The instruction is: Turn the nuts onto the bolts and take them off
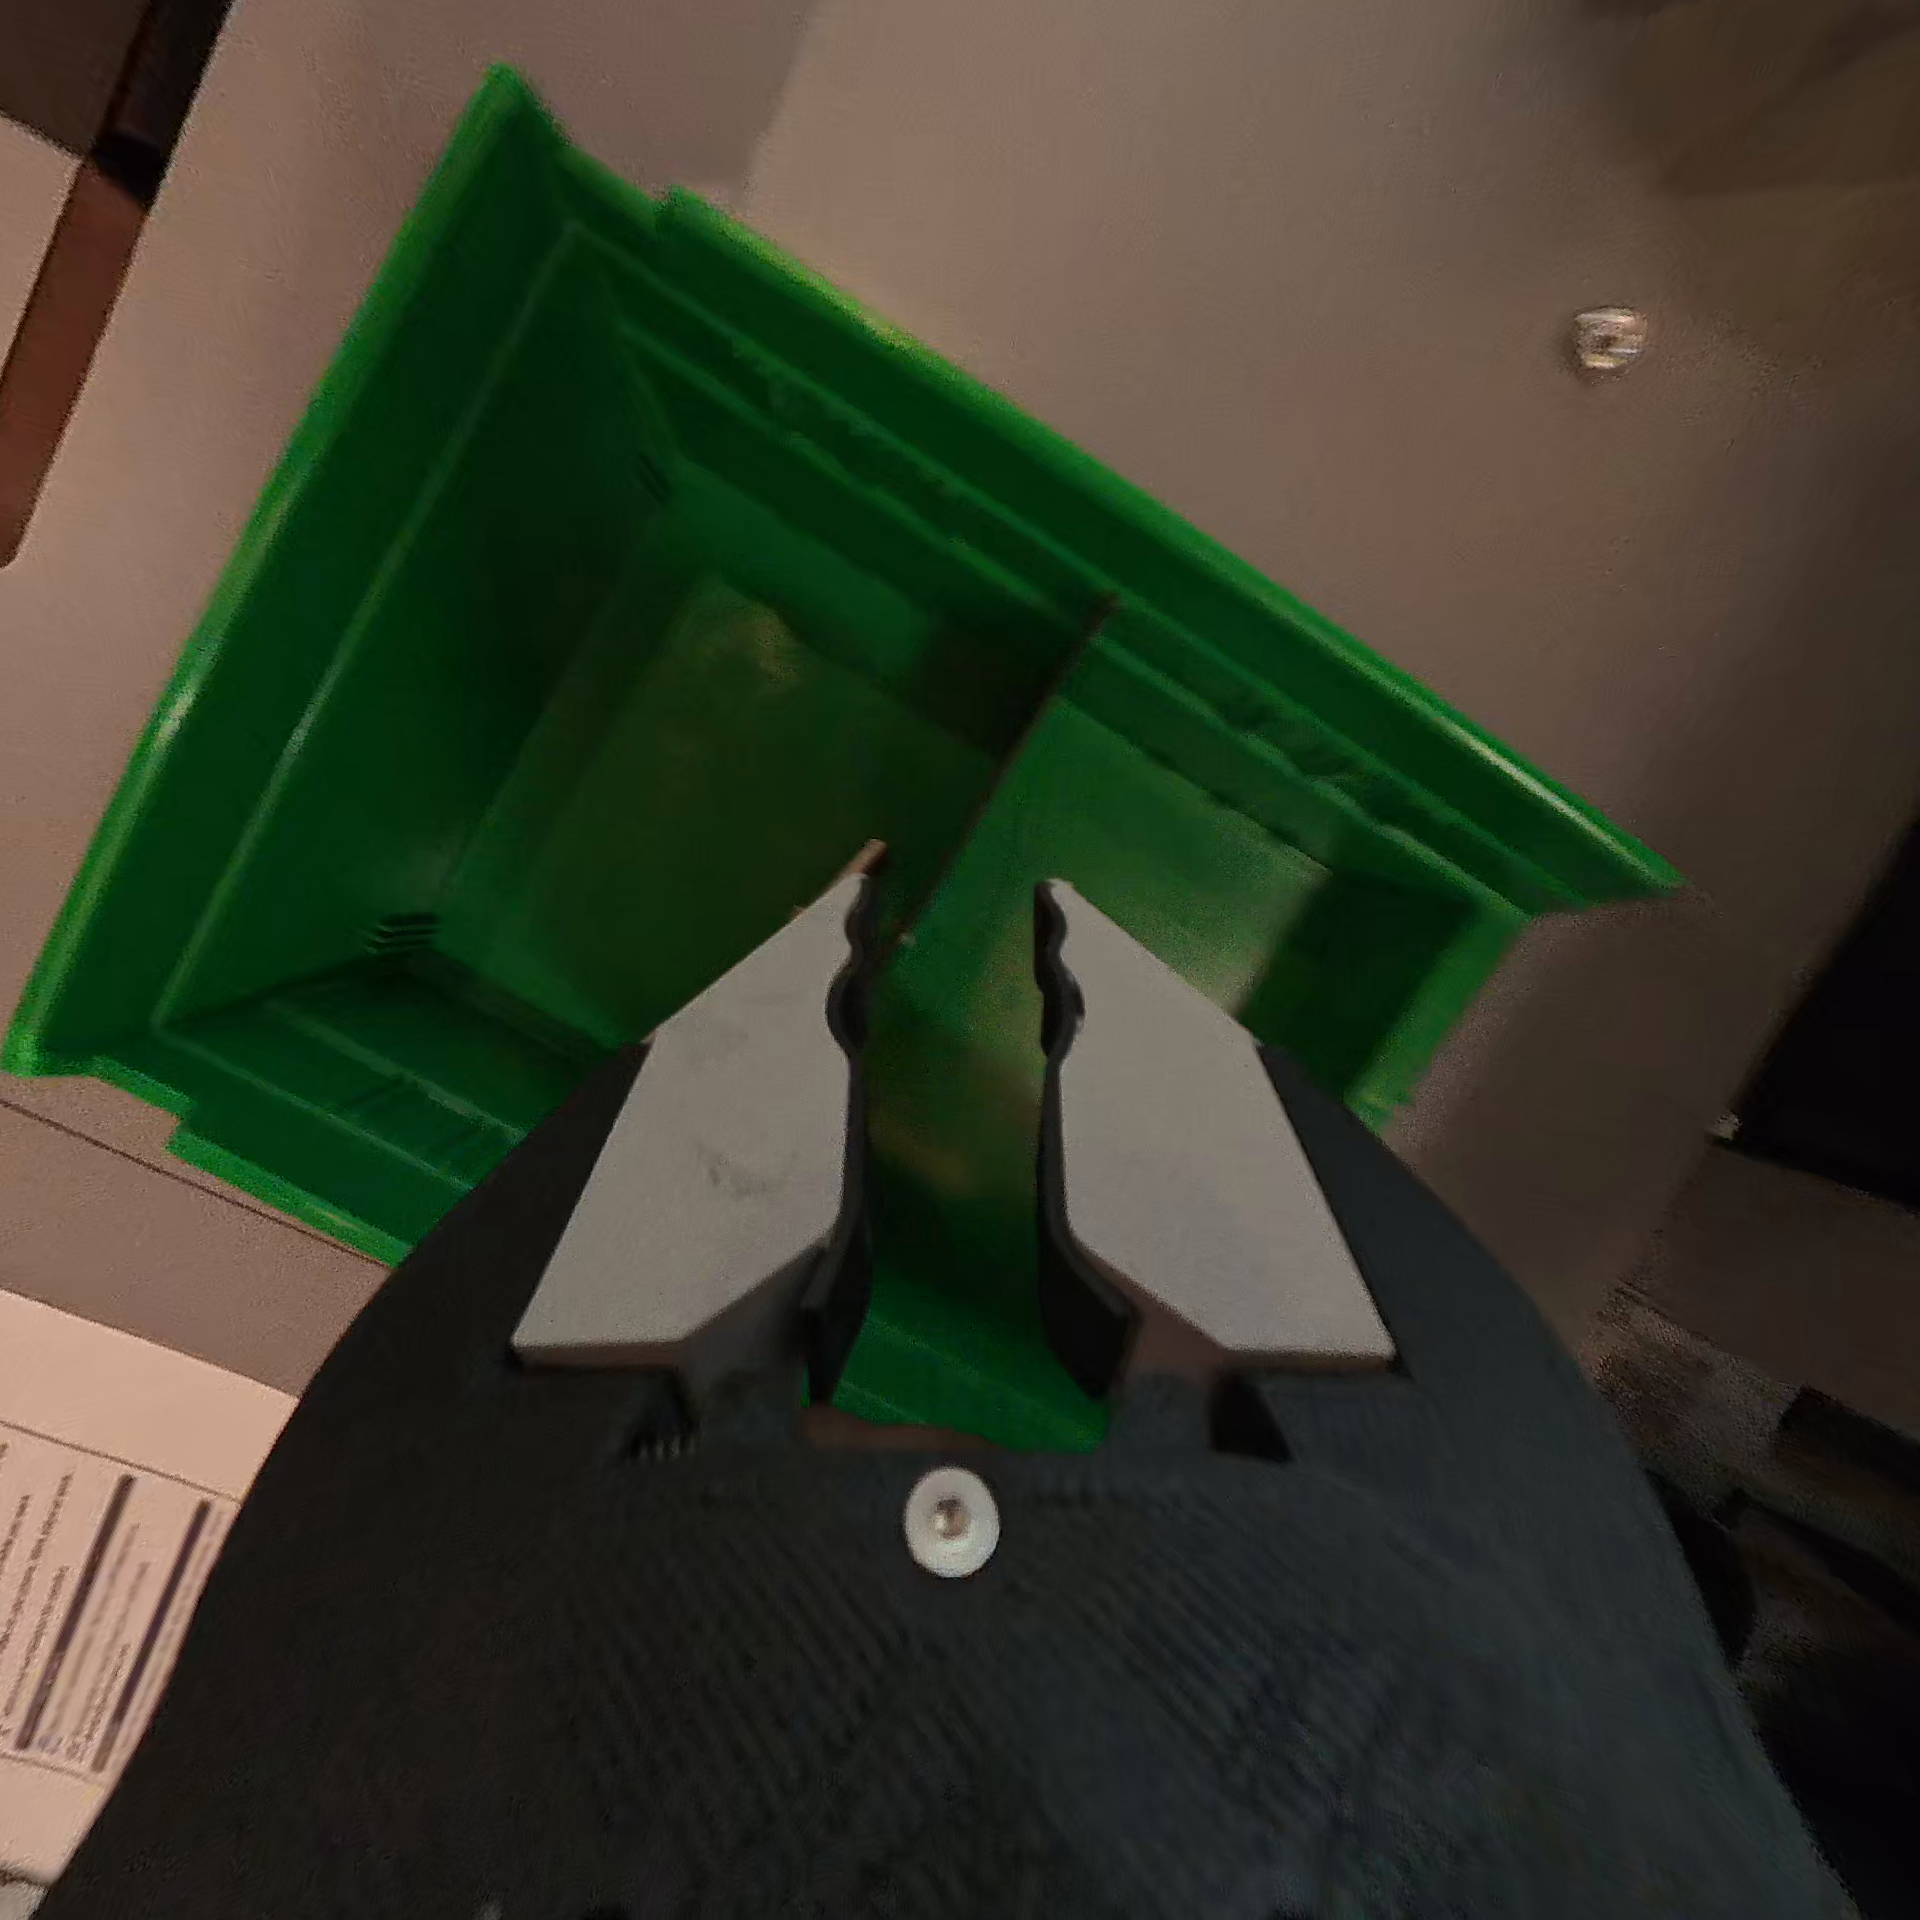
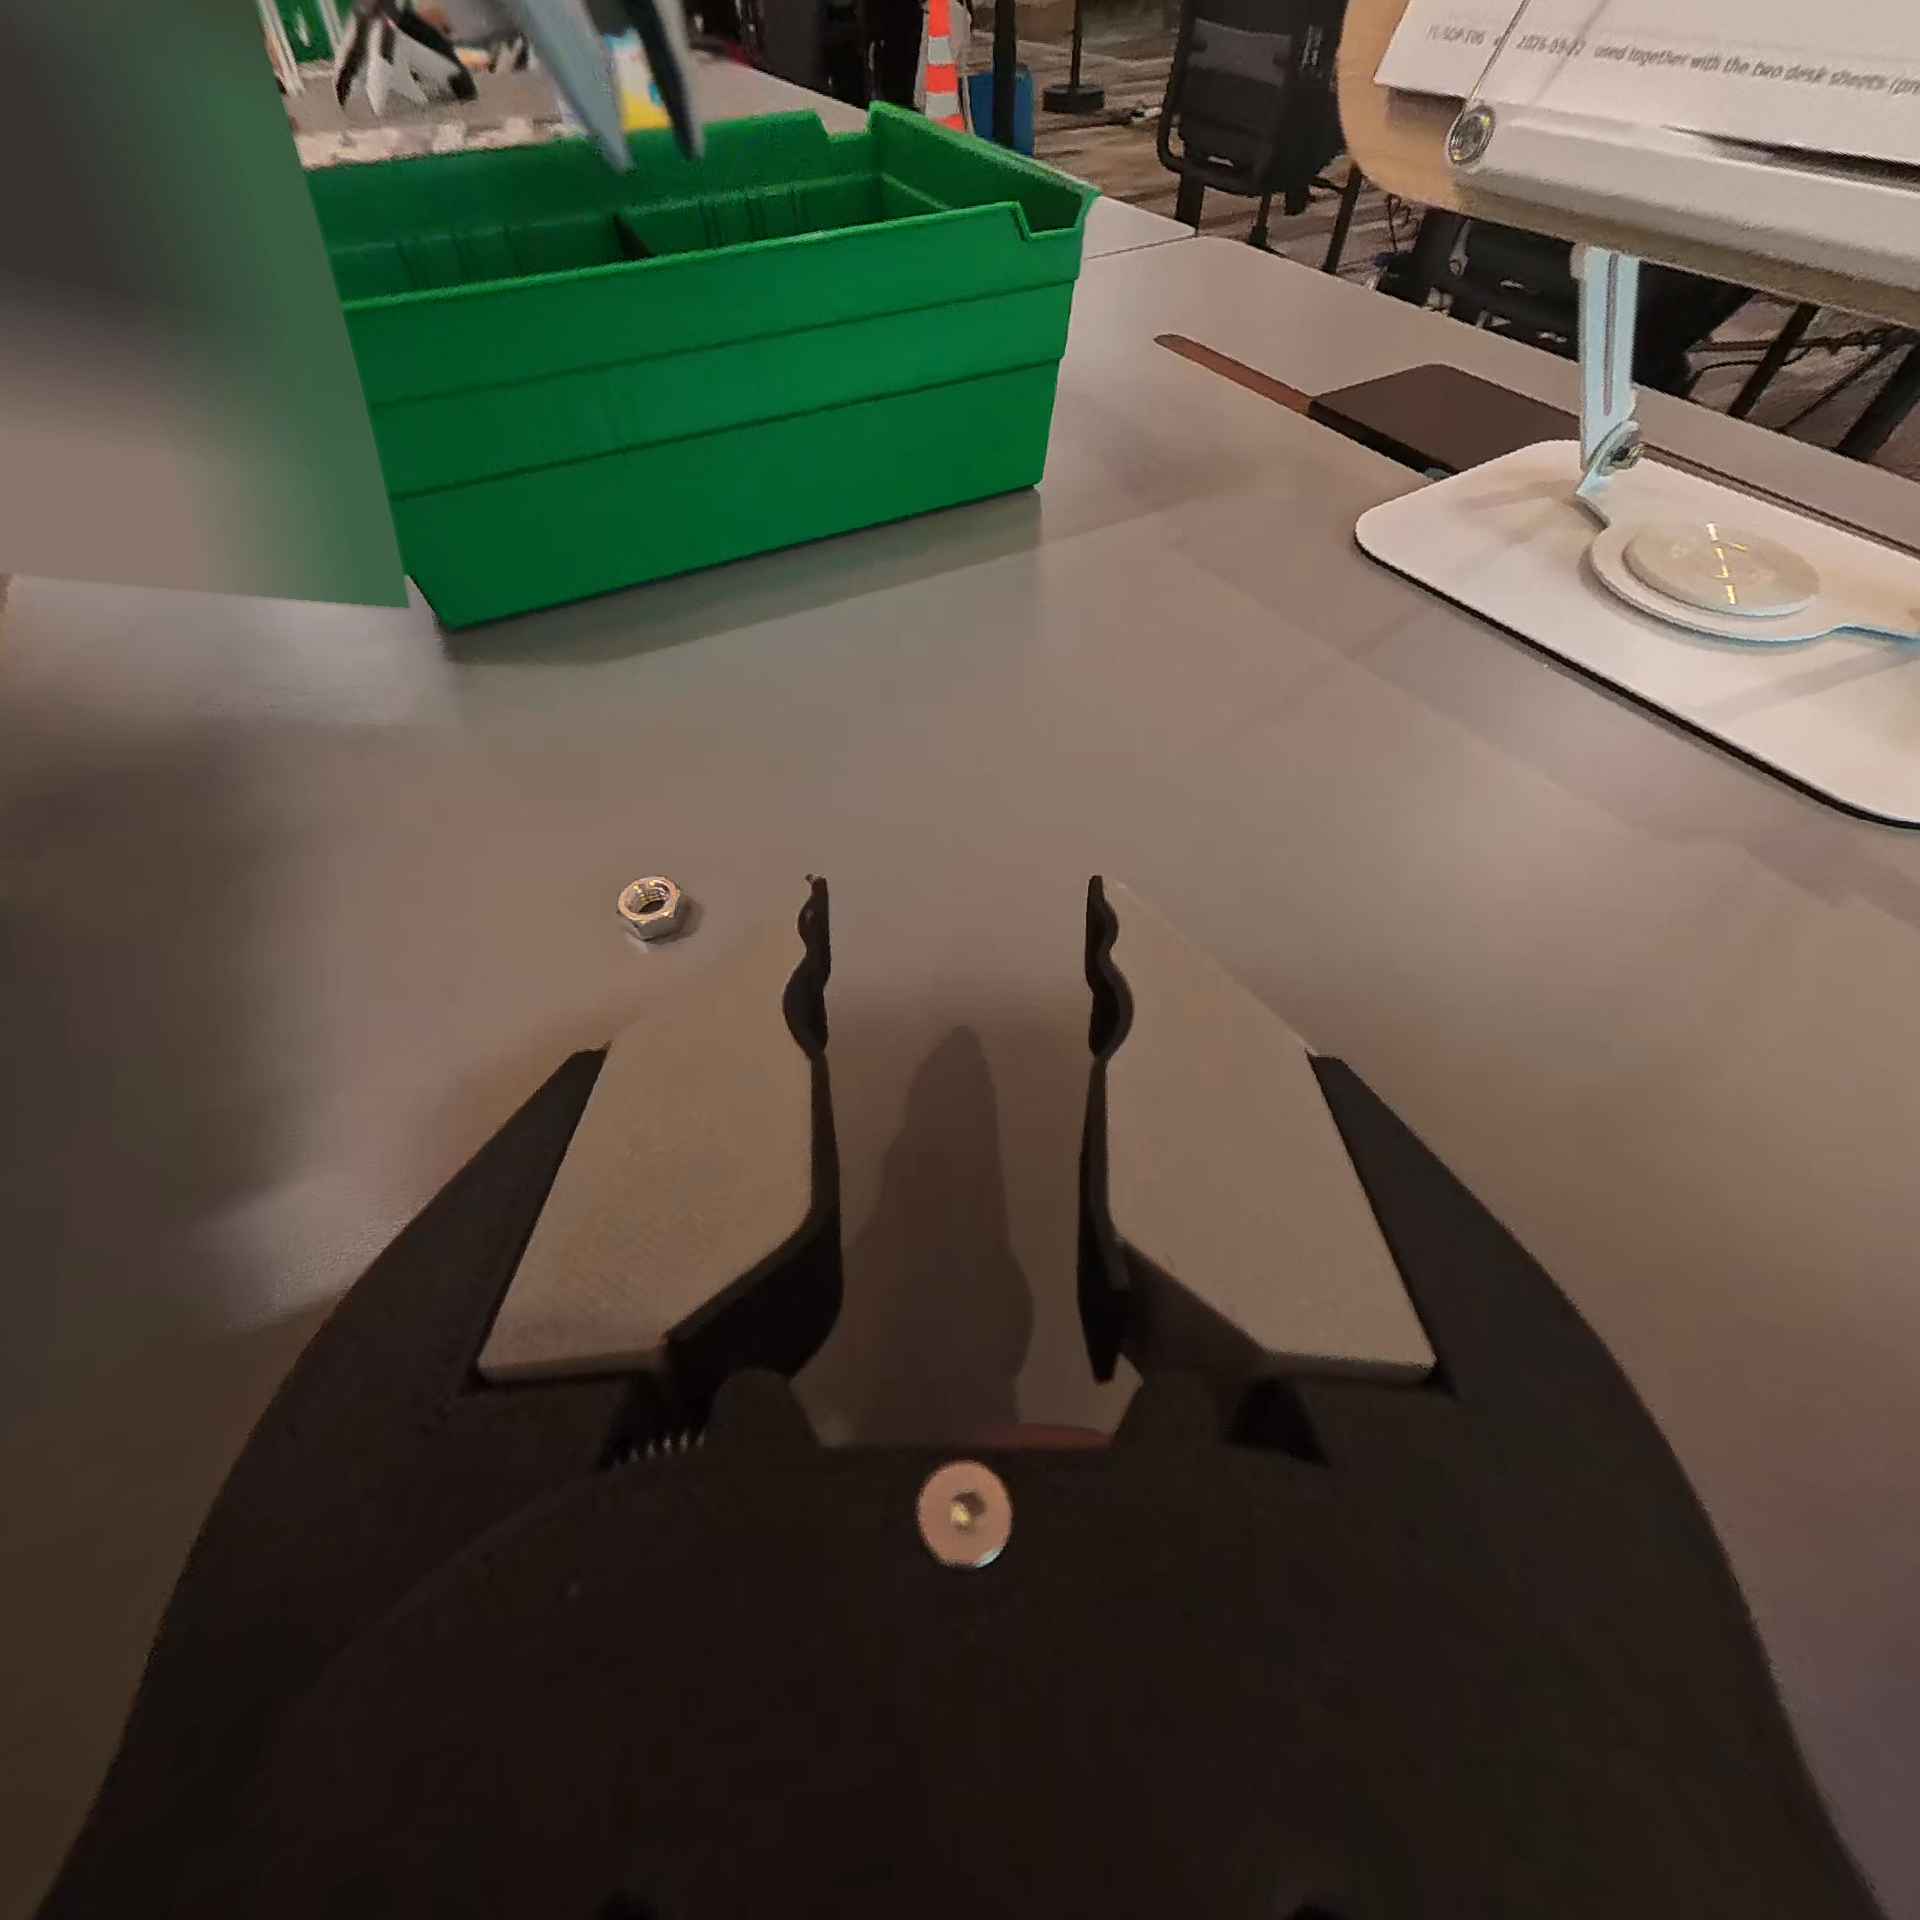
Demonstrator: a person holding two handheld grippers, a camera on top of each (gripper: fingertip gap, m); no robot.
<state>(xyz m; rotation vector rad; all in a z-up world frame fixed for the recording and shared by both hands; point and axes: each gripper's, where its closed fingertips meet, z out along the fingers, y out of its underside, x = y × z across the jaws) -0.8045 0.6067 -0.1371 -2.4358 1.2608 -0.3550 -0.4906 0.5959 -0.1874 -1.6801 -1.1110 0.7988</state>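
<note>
A silver hex nut [image 2: 650,908] lies flat on the grey table, just left of my right gripper's left fingertip; it also shows small in the left wrist view [image 1: 1607,341]. My right gripper [image 2: 951,894] is open and empty, low over the table. My left gripper [image 1: 961,894] is open and empty above the green bin [image 1: 343,831], over its black divider [image 1: 1023,717]. In the right wrist view the left gripper [image 2: 649,145] hangs over the bin's [image 2: 717,416] rim. The bin's two compartments look empty. No bolt is in view.
A white stand base [image 2: 1558,582] with an upright arm and a paper holder stands at the right. A dark flat object [image 2: 1444,416] lies behind it. Cardboard boxes [image 1: 73,1475] sit left of the bin. Chairs and an orange cone are far behind. My hands' fingertips stand some 35 cm from each other. Measured from the fingertips, the silver hex nut [image 2: 650,908] is 9 cm or so from the right gripper and 25 cm from the left. Seen from the left wrist view [image 1: 1619,324] as well.
</note>
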